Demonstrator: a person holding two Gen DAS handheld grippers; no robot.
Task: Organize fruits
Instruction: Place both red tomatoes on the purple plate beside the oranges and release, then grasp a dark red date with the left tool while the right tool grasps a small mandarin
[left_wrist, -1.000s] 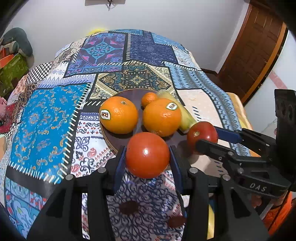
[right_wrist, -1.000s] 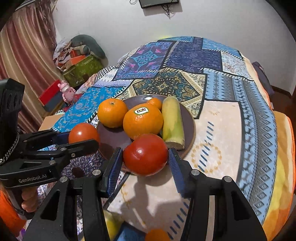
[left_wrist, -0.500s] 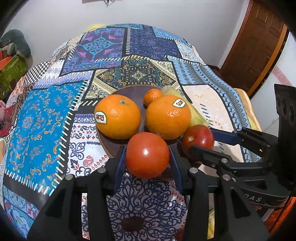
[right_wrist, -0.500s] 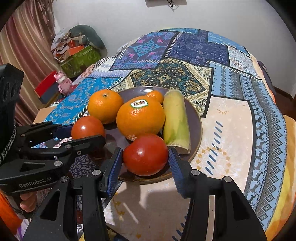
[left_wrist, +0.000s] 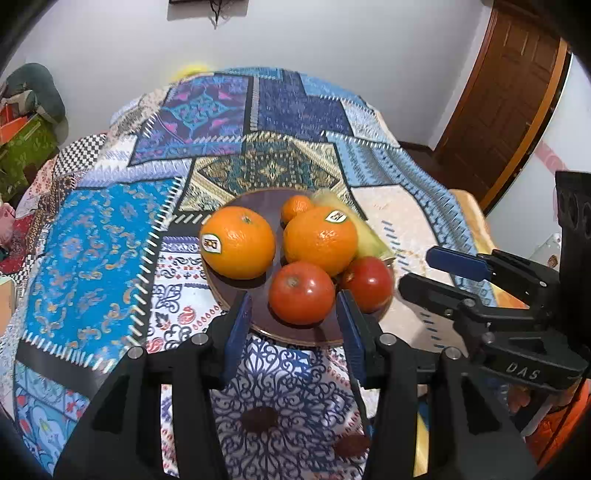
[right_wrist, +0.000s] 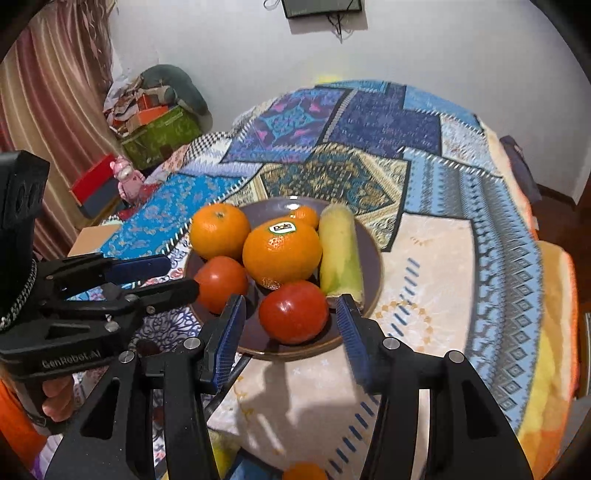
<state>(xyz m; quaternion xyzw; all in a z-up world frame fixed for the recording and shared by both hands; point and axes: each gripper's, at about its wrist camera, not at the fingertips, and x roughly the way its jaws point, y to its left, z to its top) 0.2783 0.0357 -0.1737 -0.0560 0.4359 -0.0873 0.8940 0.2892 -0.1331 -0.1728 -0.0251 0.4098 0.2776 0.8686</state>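
Having been released, two glossy red tomatoes (left_wrist: 301, 292) (right_wrist: 293, 311) are now resting at the near rim of the dark round plate (right_wrist: 373, 254); both tools, left (left_wrist: 293, 328) and right (right_wrist: 290, 328), are gaping empty.

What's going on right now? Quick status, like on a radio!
Left gripper open, right gripper open. Each straddles a tomato resting on the brown plate, fingers clear of both. Oranges and corn crowd behind.

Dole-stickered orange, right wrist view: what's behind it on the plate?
Behind the Dole-stickered orange, a small mandarin pokes out, its lower half hidden. Bare plate shows beyond. Whatever sits directly behind the orange's body is covered.
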